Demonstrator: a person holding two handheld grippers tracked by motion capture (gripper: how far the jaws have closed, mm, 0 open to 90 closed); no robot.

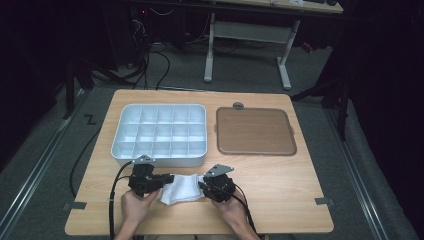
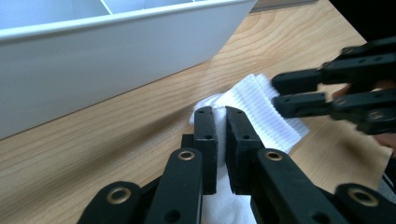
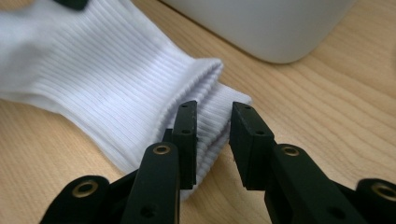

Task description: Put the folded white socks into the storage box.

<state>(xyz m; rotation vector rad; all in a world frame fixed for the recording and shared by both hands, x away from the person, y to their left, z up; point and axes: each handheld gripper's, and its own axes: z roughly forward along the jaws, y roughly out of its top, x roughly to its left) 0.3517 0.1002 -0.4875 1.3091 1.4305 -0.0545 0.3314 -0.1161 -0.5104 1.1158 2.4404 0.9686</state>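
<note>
White sock (image 1: 182, 189) — pinched by the left gripper (image 2: 220, 112), its cuff at 3 o'clock between the right gripper's (image 3: 212, 109) parted jaws — wants a slow, flat fold.

We see a white ribbed sock (image 1: 182, 189) lying flat on the wooden table, near the front edge, just before the white compartment tray. It is folded or bunched, so layers lie on each other. Its ribbed cuff (image 3: 205, 116) points to our right side, and the smoother part (image 2: 219, 196) is at our left.
</note>
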